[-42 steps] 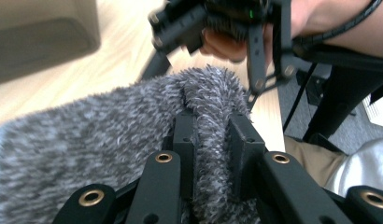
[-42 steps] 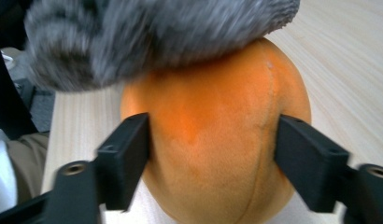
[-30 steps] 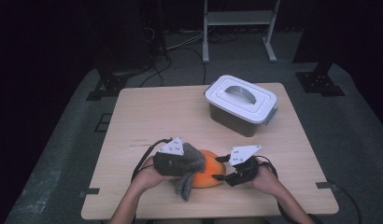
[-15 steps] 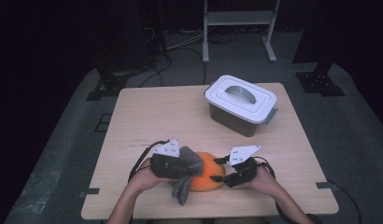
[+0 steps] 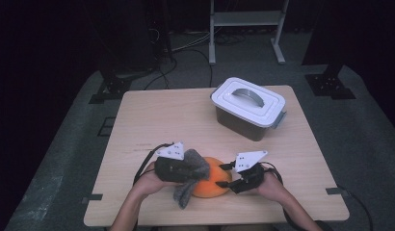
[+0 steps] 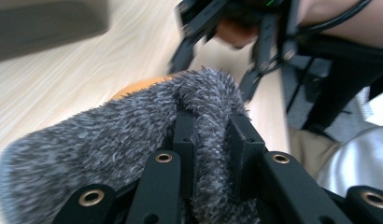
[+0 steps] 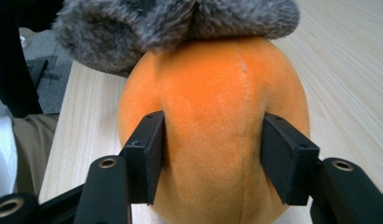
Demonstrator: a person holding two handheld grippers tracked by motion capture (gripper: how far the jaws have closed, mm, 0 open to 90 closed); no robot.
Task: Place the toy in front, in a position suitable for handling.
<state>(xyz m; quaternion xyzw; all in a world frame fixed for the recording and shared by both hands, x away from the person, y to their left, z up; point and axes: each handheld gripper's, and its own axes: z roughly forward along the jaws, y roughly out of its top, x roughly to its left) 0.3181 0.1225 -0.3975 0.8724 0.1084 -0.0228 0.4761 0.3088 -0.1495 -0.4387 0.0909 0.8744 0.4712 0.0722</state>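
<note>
The left gripper [image 6: 213, 154] has its black jaws clamped on a fold of shaggy grey fur [image 6: 133, 135], which bulges over both of them. The right gripper [image 7: 213, 158], jaws just closing, presses its flat pads into either flank of the smooth, rounded orange plush [image 7: 213, 116]; a seam runs between them, and the fur drapes beyond their tips.

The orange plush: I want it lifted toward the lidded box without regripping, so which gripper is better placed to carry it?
Probably the right gripper: its closing jaws squeeze the orange plush. The left gripper pinches only grey fur.
</note>
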